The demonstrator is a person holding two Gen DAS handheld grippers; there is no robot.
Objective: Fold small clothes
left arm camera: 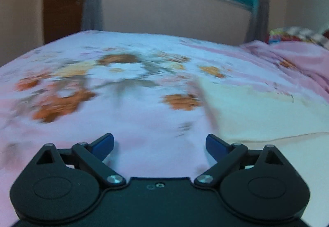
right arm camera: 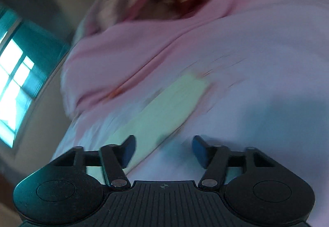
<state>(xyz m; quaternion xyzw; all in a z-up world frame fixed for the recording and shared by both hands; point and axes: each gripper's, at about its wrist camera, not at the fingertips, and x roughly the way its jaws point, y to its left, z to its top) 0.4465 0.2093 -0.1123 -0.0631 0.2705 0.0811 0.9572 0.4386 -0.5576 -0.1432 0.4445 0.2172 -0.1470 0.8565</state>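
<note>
1. The left gripper (left arm camera: pixel 160 144) has its jaws spread wide with nothing between them. It sits low over the flowered bedsheet (left arm camera: pixel 107 83), probably so it can drop onto cloth without travelling far.

2. The right gripper (right arm camera: pixel 163 149) is likewise released and empty, its blue fingertips (right arm camera: pixel 128 150) well apart. Its view is tilted and smeared, so how close it is to the cloth cannot be told.

3. The task's thing, a pale cream cloth (left arm camera: pixel 257 111), lies flat on the sheet toward the right edge of the bed, to the right of the left gripper. In the right wrist view it shows as a pale strip (right arm camera: pixel 164 111) running up from just ahead of the left-hand fingertip. Its flat lie suits folding: edges are easy to pinch and carry over.

4. A bunched pink blanket (left arm camera: pixel 298 56) lies along the far right edge of the bed, apart from the working area.

5. Judged from this, neither gripper holds the cloth yet; the next move calls for gripping an edge or corner.
</note>
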